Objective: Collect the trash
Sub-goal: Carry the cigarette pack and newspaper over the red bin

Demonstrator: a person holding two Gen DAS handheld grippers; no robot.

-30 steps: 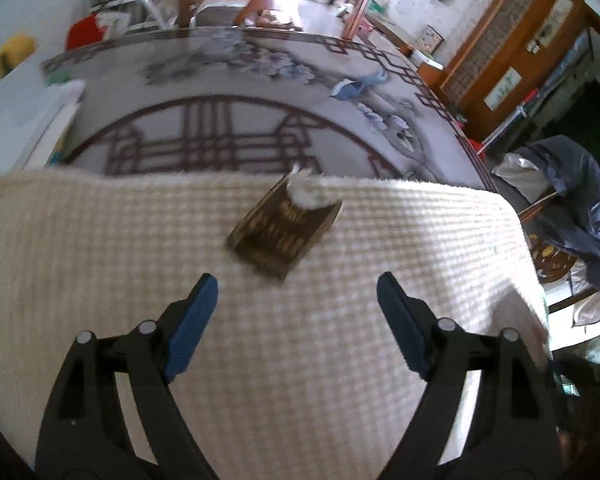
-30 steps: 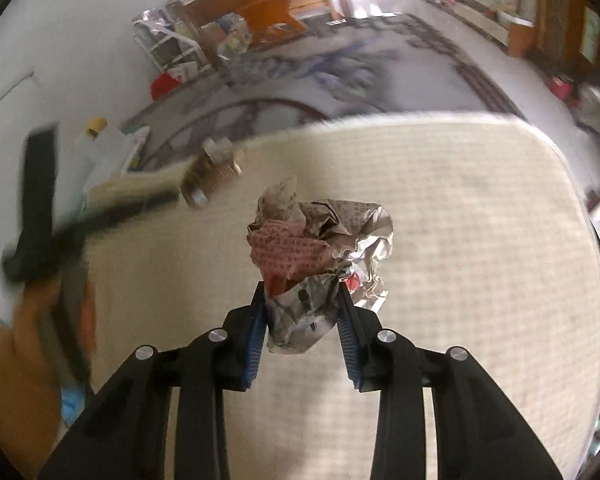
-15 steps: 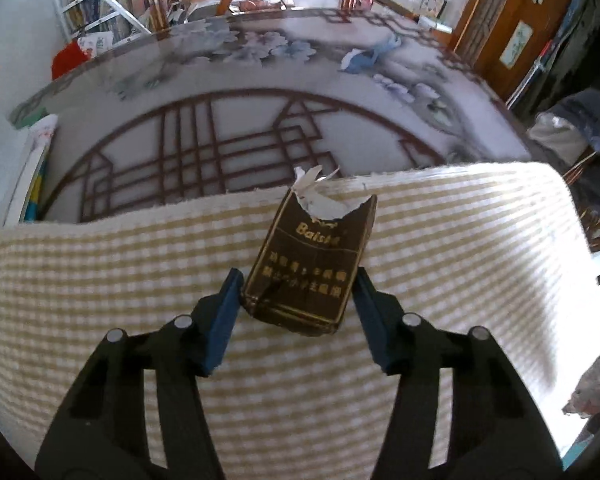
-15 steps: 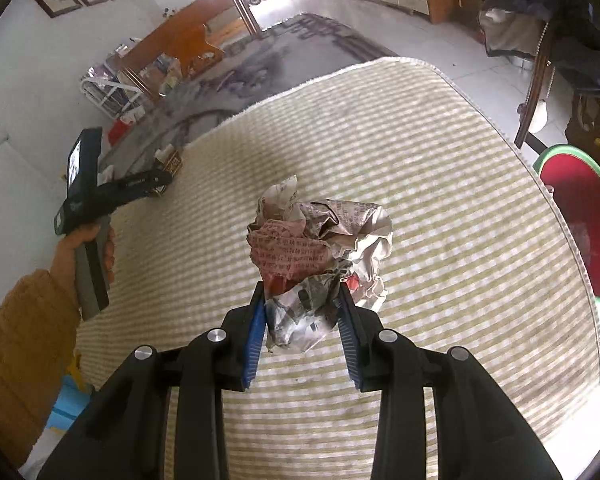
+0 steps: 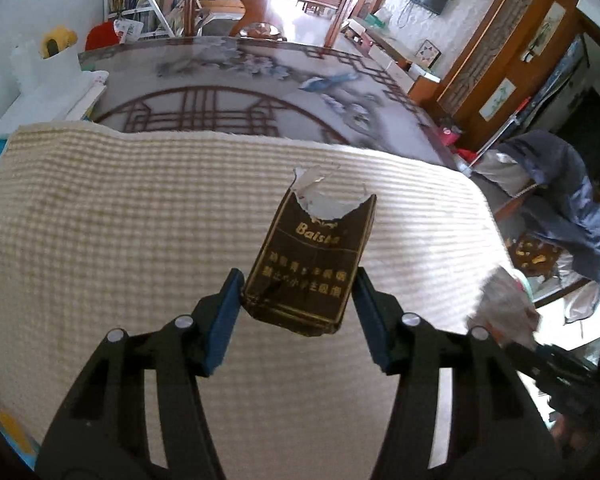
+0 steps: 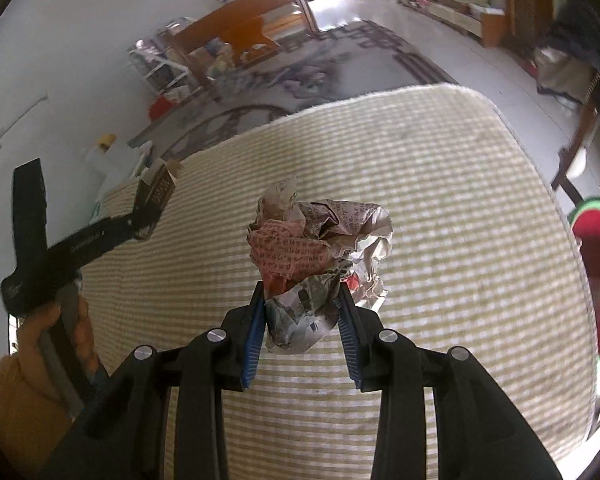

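Writing: the dark brown pack (image 5: 314, 264) carries gold lettering; the top word reads roughly "Baisha", its end blurred; two rows of gold Chinese characters sit below, too soft to read; the crumpled paper wad (image 6: 320, 256) shows red and black print, too small to read.
Pack, axis: long axis runs away from the camera, torn end far, base end near and tipped slightly left.
Pack, look: soft rectangular packet; top ripped open in a jagged edge with pale lining showing; lower face creased.
Pack, place: clamped at its base between the blue pads (image 5: 223, 322), above the cream checked mat (image 5: 120, 240).
Left gripper (image 5: 298, 322): jaws have just been closing; they are set at a middling width and grip the pack on both sides.
Wad, look: scrunched newsprint with a pink printed sheet and a silvery foil fold on its right.
Wad, place: held above the mat.
Right gripper (image 6: 302, 330): narrow, squeezing the lower part of the wad.
Surroundings: a red basin with a green rim (image 6: 598, 280) sits beyond the mat's right edge; a patterned worktop (image 5: 236, 92) lies past the mat's far edge.
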